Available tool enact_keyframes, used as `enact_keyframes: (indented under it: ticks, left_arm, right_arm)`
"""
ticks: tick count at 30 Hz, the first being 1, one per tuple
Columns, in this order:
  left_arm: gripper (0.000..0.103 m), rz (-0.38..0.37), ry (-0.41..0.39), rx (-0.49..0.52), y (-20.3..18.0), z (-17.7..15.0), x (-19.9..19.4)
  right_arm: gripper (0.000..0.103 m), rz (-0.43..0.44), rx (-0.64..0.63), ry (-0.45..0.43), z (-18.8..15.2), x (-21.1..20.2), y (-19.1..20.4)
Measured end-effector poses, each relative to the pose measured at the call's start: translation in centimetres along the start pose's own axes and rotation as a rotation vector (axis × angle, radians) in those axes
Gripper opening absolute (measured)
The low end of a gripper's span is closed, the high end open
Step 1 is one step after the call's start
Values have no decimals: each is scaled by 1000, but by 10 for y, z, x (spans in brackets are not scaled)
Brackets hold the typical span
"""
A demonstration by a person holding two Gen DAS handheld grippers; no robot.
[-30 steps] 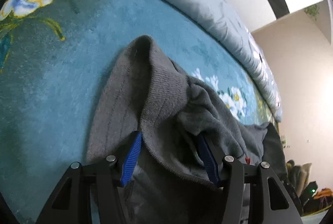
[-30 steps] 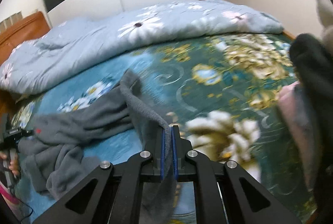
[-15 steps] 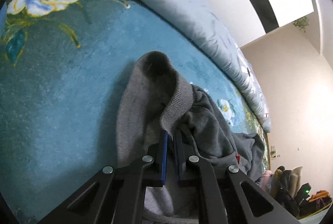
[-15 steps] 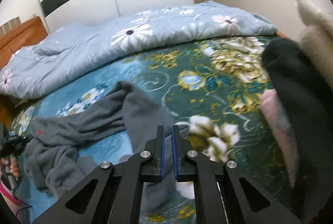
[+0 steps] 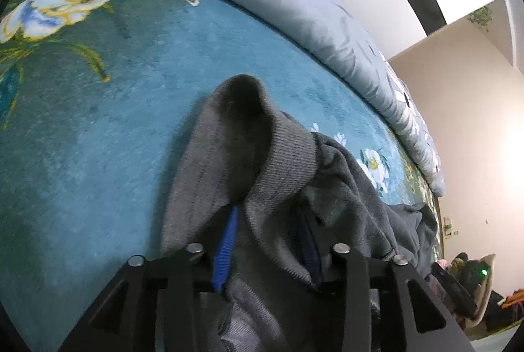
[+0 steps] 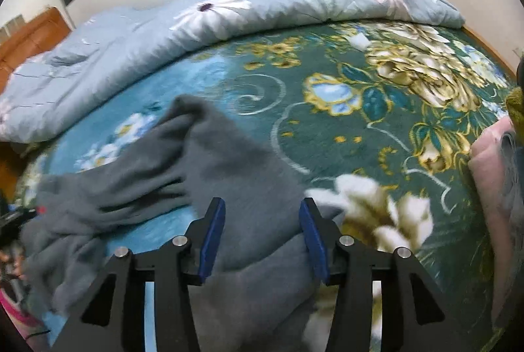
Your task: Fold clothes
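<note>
One rumpled, seemingly unfolded grey garment (image 6: 226, 162)

Two wrist fisheyes, each looking steeply down along its claw, close over the bed (image 5: 98, 129); shared: grey garment (image 6: 222, 162), quilt (image 6: 229, 14).

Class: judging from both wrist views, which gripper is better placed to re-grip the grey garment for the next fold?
Probably left: the left gripper straddles the grey garment's raised ribbed hem; the right gripper faces flat cloth.
</note>
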State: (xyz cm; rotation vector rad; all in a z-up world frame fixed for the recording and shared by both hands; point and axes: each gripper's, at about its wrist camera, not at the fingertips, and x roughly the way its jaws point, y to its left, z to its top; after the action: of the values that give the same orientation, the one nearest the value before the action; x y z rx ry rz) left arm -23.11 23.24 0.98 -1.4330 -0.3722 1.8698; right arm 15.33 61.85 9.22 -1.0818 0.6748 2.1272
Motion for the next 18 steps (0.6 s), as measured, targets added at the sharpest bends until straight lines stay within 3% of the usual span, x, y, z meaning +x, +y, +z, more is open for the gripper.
enact_keyframes:
  ticks: [7, 8, 11, 12, 15, 18]
  left_arm:
    - [47, -30, -14, 19, 0, 1, -1]
    - [40, -30, -17, 21, 1, 0, -3]
    - [8, -26, -53, 38, 0, -3, -15]
    - [5, -39, -63, 39, -1, -2, -19]
    - [4, -76, -107, 47, -6, -1, -32]
    - [4, -103, -163, 59, -15, 1, -51]
  right_arm:
    - [49, 36, 83, 43, -4, 25, -22]
    - [49, 41, 84, 40, -5, 23, -21]
    - [49, 71, 82, 35, -8, 17, -19]
    - [47, 80, 80, 36, -9, 15, -17]
    - [14, 79, 44, 54, -12, 9, -7]
    - [10, 54, -6, 39, -11, -4, 6]
